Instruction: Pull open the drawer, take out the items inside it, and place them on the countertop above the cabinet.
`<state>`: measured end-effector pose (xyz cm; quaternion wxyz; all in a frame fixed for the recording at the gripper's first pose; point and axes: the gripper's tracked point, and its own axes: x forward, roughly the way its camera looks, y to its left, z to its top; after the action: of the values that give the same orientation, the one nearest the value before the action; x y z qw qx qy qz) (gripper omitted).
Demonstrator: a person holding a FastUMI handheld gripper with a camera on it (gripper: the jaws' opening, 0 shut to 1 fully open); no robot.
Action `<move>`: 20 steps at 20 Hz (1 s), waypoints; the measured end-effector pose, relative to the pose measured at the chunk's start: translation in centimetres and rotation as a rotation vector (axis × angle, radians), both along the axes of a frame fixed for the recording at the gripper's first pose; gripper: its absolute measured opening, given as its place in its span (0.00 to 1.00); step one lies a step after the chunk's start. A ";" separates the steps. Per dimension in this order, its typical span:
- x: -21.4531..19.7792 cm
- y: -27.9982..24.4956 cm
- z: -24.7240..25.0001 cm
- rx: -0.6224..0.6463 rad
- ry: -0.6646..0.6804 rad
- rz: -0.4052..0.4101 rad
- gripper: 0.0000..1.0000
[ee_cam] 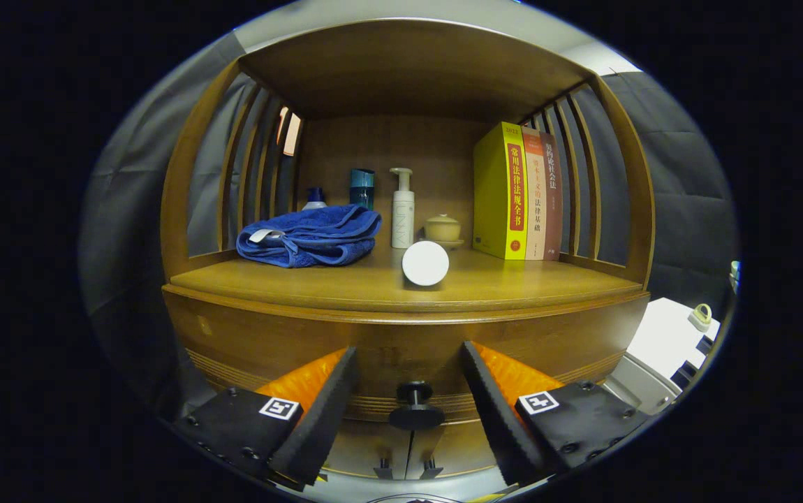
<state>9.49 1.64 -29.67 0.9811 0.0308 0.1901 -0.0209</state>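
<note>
Straight ahead of the tool [410, 391] stands a wooden cabinet [185, 202] with slatted sides, its open shelf space well above and beyond the fingers. Its bench [513, 283] runs across just above the drawer [269, 335], whose curved wooden front faces the tool and sits flush with the cabinet, so it is closed. A small dark knob [415, 407] sticks out of that front, right between the two fingers [325, 412]; each finger stands off to its side, touching nothing. So the tool is wide, with nothing held.

On the bench, beyond the fingers and to their right, three books [519, 192] stand upright against the right-hand slats: a thick yellow one, then two slimmer ones. To the left lies a folded blue towel [311, 236] with a small white tag. Behind it, a dark blue bottle [315, 198] top and a teal container [362, 186] stand near the back wall. Just right of the towel is a white pump bottle [402, 209], upright. In front of that, nearest the tool, a white round object [425, 263] shows its flat round face. A small tan lidded pot [442, 229] sits between the pump bottle and the books.

Far to the right of the cabinet, a white box [667, 335] with a small pale loop on top stands beside the dark cloth wall
</note>
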 end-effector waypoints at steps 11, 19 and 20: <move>-2.5 -2.5 8.8 0.007 -0.139 -0.008 0.97; -5.2 -7.0 19.7 0.006 -0.277 -0.032 0.97; -5.4 -7.8 20.8 0.004 -0.289 -0.039 0.97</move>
<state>4.12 -6.14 -8.83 0.9976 0.0390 0.0464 -0.0349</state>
